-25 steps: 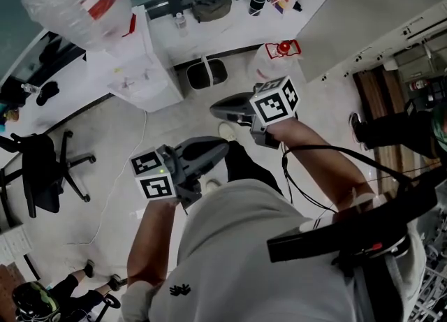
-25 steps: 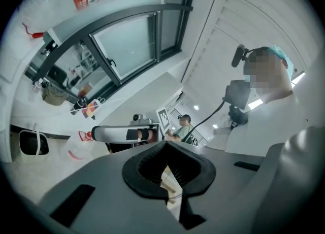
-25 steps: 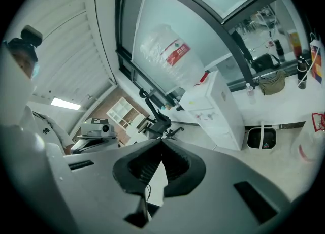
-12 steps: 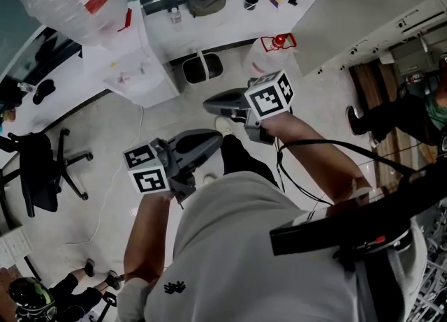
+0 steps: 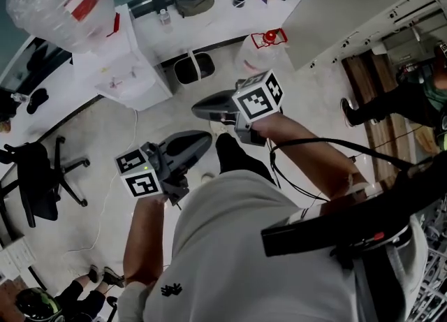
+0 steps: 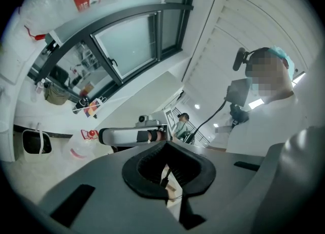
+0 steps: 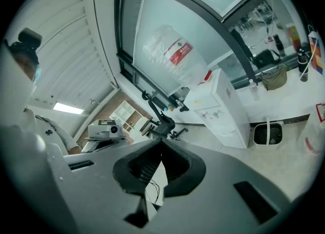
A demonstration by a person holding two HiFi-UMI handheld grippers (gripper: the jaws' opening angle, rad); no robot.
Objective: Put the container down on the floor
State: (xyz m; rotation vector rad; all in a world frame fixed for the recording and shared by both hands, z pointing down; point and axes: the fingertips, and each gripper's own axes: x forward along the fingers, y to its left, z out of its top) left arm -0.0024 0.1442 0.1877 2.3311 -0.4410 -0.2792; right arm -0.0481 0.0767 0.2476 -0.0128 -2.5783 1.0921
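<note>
A clear plastic container (image 5: 255, 51) with a red cap stands on the floor below the white counter; it also shows as the container (image 6: 81, 144) in the left gripper view and at the edge of the right gripper view, container (image 7: 316, 137). My left gripper (image 5: 204, 139) is held at waist height, shut with nothing between its jaws (image 6: 165, 145). My right gripper (image 5: 200, 110) hovers just beyond it, pointing left, also shut and empty (image 7: 161, 145). Both are well above the floor and apart from the container.
A white water dispenser (image 5: 126, 69) with a large bottle stands at the left, a small bin (image 5: 194, 68) beside it. An office chair (image 5: 38, 181) is at the far left. The counter (image 5: 209, 17) carries bottles and a bag. A person's legs (image 5: 380, 107) are at the right.
Both grippers have drifted slightly left and up in the head view as the view shifted. Their jaws stay closed and empty.
</note>
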